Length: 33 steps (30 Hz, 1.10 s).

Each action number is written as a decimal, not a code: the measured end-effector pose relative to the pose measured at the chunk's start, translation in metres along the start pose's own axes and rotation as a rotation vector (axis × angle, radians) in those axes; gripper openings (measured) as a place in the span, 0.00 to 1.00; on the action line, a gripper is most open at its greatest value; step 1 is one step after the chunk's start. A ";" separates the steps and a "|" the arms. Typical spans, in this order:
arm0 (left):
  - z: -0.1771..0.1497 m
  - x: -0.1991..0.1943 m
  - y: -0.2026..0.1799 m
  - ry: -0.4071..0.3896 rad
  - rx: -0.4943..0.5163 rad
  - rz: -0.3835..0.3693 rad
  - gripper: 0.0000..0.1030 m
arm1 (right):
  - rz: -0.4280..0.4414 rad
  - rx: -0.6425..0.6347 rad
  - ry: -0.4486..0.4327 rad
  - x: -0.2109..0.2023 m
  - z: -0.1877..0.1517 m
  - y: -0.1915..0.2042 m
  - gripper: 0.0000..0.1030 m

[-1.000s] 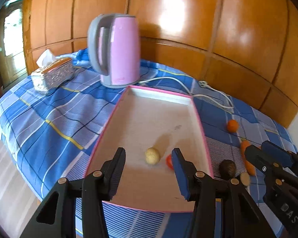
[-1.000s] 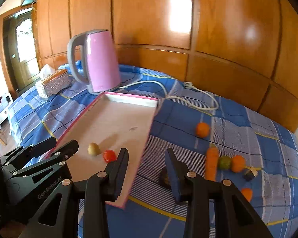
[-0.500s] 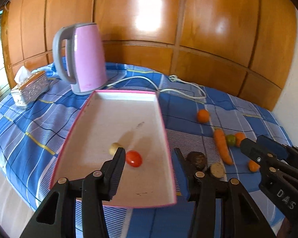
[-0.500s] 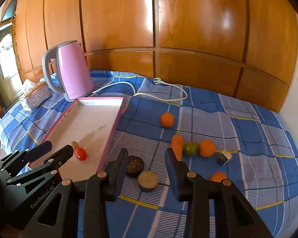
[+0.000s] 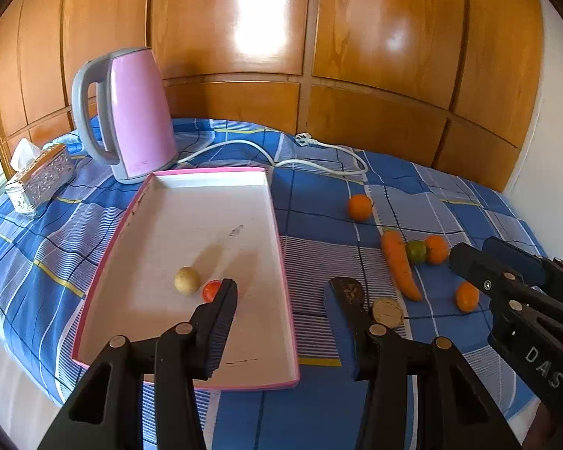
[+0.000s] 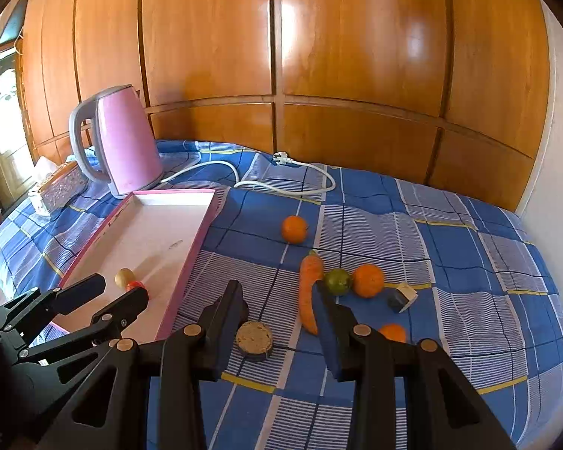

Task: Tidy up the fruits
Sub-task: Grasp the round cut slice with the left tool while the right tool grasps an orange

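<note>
A pink kettle [image 5: 133, 112] with a grey handle was set upright on a blue checked cloth [image 5: 37, 247]. Its white cord [image 5: 311, 150] was laid loose behind. A silver tissue box [image 5: 37, 183] was placed to the left. Glossy wood panelling [image 6: 319, 56] was seen behind.

home: wood-panelled wall [image 6: 281, 75], kettle [image 5: 131, 112], checked cloth [image 6: 450, 243].

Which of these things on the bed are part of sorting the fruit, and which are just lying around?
Job: tray, oranges, lime, small tomato, carrot.
Lying about: pink kettle, white cord, tissue box.
</note>
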<state>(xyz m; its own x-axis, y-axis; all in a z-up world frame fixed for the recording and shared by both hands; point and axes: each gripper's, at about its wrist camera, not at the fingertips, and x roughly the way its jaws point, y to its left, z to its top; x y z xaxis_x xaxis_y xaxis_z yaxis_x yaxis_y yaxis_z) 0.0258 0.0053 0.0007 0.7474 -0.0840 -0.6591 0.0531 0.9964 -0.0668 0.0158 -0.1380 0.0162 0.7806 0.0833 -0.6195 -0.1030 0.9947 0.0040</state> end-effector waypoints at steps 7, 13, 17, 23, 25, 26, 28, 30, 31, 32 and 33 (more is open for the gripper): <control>-0.002 0.006 -0.010 0.020 0.020 -0.014 0.47 | -0.017 0.016 0.002 0.002 -0.003 -0.010 0.38; -0.002 0.011 -0.019 0.034 0.041 -0.027 0.47 | -0.028 0.034 0.010 0.005 -0.006 -0.020 0.38; -0.002 0.015 -0.025 0.041 0.055 -0.036 0.47 | -0.036 0.041 0.016 0.007 -0.007 -0.025 0.38; -0.003 0.022 -0.035 0.057 0.077 -0.058 0.47 | -0.048 0.051 0.029 0.011 -0.011 -0.033 0.38; -0.003 0.025 -0.039 0.065 0.088 -0.072 0.47 | -0.049 0.060 0.040 0.014 -0.012 -0.037 0.38; -0.004 0.027 -0.041 0.070 0.096 -0.078 0.47 | -0.046 0.075 0.054 0.018 -0.014 -0.041 0.38; -0.006 0.030 -0.044 0.084 0.102 -0.098 0.47 | -0.053 0.094 0.076 0.023 -0.019 -0.049 0.38; -0.008 0.034 -0.046 0.098 0.100 -0.124 0.47 | -0.072 0.109 0.101 0.029 -0.026 -0.060 0.38; -0.009 0.035 -0.047 0.105 0.101 -0.133 0.44 | -0.076 0.120 0.112 0.031 -0.029 -0.065 0.38; -0.011 0.038 -0.048 0.115 0.101 -0.149 0.43 | -0.084 0.133 0.127 0.033 -0.034 -0.072 0.38; -0.012 0.039 -0.048 0.123 0.101 -0.160 0.42 | -0.095 0.143 0.141 0.035 -0.039 -0.079 0.38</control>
<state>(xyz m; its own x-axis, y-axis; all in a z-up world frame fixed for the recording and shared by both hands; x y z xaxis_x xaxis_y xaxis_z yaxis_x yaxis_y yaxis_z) 0.0451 -0.0463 -0.0308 0.6380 -0.2360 -0.7330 0.2353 0.9661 -0.1063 0.0273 -0.2158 -0.0363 0.6874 -0.0103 -0.7262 0.0632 0.9970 0.0456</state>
